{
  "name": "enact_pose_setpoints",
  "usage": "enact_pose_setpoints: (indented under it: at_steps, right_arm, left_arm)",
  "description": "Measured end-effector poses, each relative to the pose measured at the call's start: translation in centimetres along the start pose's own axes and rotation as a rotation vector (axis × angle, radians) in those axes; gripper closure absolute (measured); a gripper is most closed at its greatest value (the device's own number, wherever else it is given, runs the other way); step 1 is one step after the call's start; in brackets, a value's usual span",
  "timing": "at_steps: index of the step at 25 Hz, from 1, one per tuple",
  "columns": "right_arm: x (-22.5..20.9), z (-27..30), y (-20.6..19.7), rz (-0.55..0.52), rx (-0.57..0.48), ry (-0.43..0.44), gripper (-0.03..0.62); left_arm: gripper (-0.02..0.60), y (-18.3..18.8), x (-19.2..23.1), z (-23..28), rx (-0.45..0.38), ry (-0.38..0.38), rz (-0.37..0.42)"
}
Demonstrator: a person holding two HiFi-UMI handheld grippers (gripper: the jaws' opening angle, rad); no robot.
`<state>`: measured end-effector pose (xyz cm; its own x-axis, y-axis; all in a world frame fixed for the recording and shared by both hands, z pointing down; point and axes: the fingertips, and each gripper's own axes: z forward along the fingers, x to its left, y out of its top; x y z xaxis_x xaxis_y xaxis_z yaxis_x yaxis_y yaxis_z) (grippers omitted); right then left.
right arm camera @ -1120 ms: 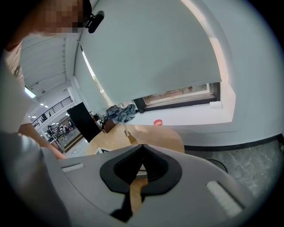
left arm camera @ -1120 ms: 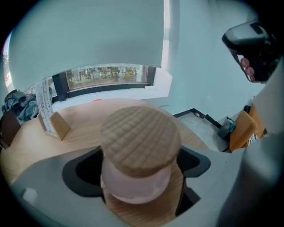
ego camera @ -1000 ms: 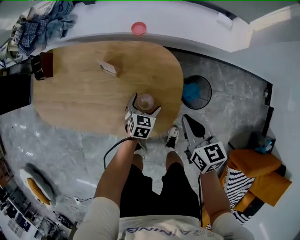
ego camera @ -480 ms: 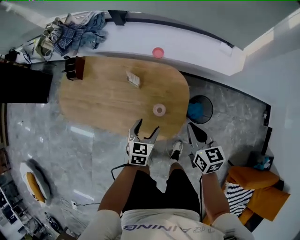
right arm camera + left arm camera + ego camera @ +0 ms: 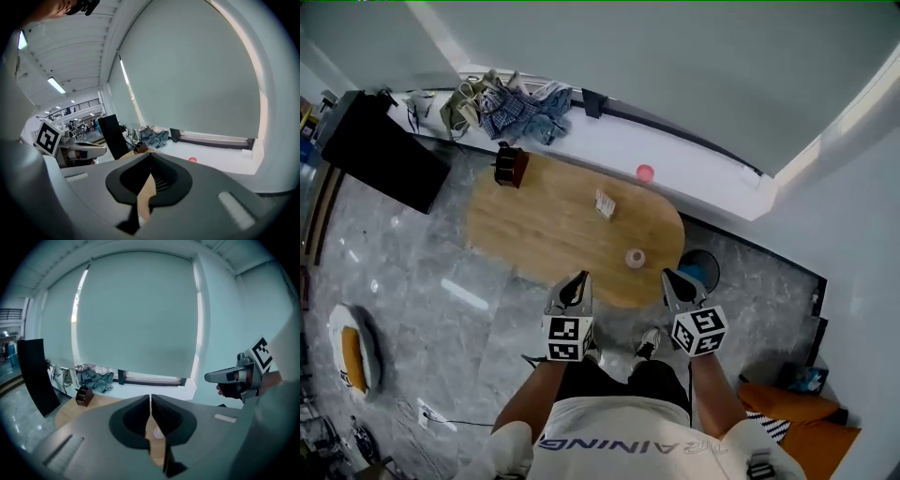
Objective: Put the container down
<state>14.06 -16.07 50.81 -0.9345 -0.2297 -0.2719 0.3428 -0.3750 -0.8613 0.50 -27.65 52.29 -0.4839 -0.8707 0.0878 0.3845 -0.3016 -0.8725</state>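
Observation:
The container (image 5: 636, 258), a small round pinkish tub, stands upright on the oval wooden table (image 5: 544, 234) near its front right end. Both grippers hang off the table's near edge, clear of it. My left gripper (image 5: 579, 279) is to the container's left; its jaws are closing and meet at the tips with nothing between them (image 5: 150, 397). Past the jaws, the container (image 5: 158, 433) shows on the table in the left gripper view. My right gripper (image 5: 667, 277) hangs to the container's right, jaws together and empty (image 5: 151, 154).
On the table are a dark brown holder (image 5: 510, 167) at the far left end and a small box (image 5: 604, 204) mid-table. A pink disc (image 5: 645, 172) and a clothes pile (image 5: 511, 101) lie on the white ledge behind. A bin (image 5: 705, 268) stands at the table's right.
The left gripper let go of the container, which stays on the table, drew back off the table and closed its jaws. The person stepped back; the right gripper rose level with the left.

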Motion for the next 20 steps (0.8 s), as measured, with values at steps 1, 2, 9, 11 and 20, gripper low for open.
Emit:
enact_pose_setpoints:
  at_steps: [1, 2, 9, 11, 20]
  right_arm:
    - [0.7, -0.1, 1.6, -0.018, -0.022, 0.011, 0.579]
    - [1.2, -0.2, 3.3, -0.038, -0.045, 0.021, 0.579]
    - [3.4, -2.6, 12.5, -0.113, -0.183, 0.039, 0.579]
    - [4.0, -3.9, 14.7, -0.134, -0.217, 0.04, 0.579]
    - [3.2, -8.4, 19.7, -0.181, -0.311, -0.015, 0.58]
  left_arm:
    - [0.576, 1.2, 0.6, -0.8, -0.019, 0.022, -0.008]
    - [0.578, 2.4, 1.1, -1.4, -0.04, 0.04, -0.014]
    - [0.578, 11.1, 2.1, -7.7, -0.173, 0.06, 0.0]
    - [0.578, 13.2, 2.1, -9.6, -0.206, 0.056, 0.019]
    - [0.578, 18.1, 0.3, -11.1, -0.294, 0.023, 0.067]
